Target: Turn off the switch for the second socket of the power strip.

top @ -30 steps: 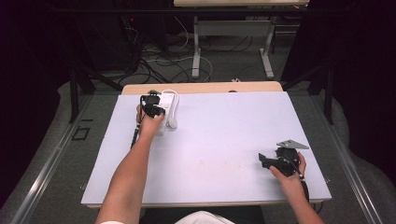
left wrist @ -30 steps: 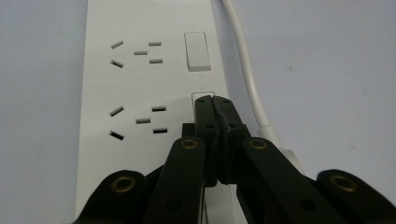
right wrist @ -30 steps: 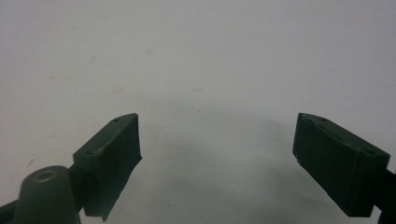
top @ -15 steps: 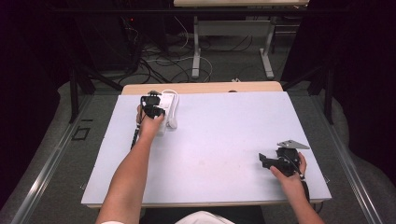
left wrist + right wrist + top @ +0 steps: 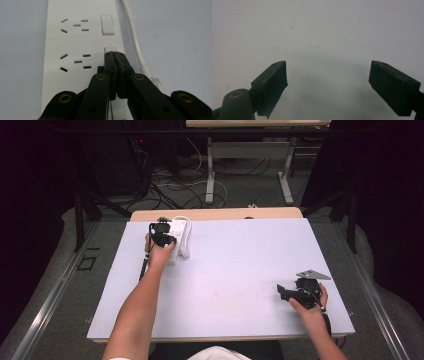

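So the white power strip [image 5: 80,50] is sitting at the far left corner of the pale tabletop [image 5: 240,270], its white cord [image 5: 135,42] running off along one side, and the left gripper [image 5: 114,53] is right on top of it with both black jaws squeezed completely together, tips pressed down on the rocker switch [image 5: 110,48] next to the nearer set of sockets. The second switch [image 5: 107,25] further along is untouched. Meanwhile the right gripper [image 5: 328,82] just sits over near the right front edge of the table, well away from the strip, jaws spread wide with nothing between them but bare surface.
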`<state>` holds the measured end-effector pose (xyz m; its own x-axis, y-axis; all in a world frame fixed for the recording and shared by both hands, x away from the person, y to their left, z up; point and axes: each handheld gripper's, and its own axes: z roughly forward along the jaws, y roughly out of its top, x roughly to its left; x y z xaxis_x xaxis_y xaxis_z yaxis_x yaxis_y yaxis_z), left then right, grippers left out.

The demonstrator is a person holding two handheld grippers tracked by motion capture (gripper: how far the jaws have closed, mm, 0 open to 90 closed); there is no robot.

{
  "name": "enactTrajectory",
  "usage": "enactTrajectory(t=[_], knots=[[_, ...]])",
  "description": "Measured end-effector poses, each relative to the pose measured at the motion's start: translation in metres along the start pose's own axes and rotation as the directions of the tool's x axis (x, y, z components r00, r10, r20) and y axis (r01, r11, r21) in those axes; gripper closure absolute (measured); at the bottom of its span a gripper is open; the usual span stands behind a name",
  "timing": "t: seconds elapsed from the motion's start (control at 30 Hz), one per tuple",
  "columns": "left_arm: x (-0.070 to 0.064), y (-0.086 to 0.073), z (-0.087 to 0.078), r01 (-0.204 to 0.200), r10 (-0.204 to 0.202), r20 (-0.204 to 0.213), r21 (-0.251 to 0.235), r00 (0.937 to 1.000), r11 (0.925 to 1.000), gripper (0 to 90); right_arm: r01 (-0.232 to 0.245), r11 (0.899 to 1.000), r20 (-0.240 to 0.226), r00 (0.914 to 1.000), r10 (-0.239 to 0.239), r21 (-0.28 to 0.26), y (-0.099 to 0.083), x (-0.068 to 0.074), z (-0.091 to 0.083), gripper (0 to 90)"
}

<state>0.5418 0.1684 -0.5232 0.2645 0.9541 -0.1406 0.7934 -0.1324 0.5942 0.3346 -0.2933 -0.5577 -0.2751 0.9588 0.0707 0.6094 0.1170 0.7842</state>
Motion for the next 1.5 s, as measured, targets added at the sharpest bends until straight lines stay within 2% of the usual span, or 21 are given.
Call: enactTrajectory(t=[0.43, 0.5, 0.73, 1.3, 1.5], knots=[[-0.002, 0.001, -0.007, 0.002, -0.002, -0.006, -0.019, 1.0, 0.9998, 87.7, 0.005, 1.0, -0.002, 1.0, -0.005, -0.001, 0.0, -0.001, 0.001, 14.4], [-0.002, 0.001, -0.01, -0.012, 0.012, -0.002, -0.015, 0.9999, 0.9998, 87.2, 0.002, 1.0, -0.005, 1.0, -0.002, 0.001, 0.001, 0.0, 0.001, 14.4], [-0.003, 0.001, -0.015, -0.013, 0.013, -0.003, -0.029, 0.9999, 0.9995, 85.8, 0.012, 1.0, -0.008, 0.9999, -0.012, -0.001, 0.001, 0.0, 0.001, 14.4], [-0.009, 0.003, -0.034, 0.0, 0.003, 0.037, -0.068, 0.9993, 0.9977, 83.1, 0.013, 1.0, -0.009, 0.9999, -0.013, -0.002, 0.001, 0.001, 0.0, 14.4], [-0.011, 0.001, -0.038, -0.001, 0.004, 0.054, -0.051, 0.9985, 0.9987, 81.5, 0.012, 1.0, -0.01, 0.9999, -0.012, 0.0, 0.001, 0.0, 0.0, 14.4]])
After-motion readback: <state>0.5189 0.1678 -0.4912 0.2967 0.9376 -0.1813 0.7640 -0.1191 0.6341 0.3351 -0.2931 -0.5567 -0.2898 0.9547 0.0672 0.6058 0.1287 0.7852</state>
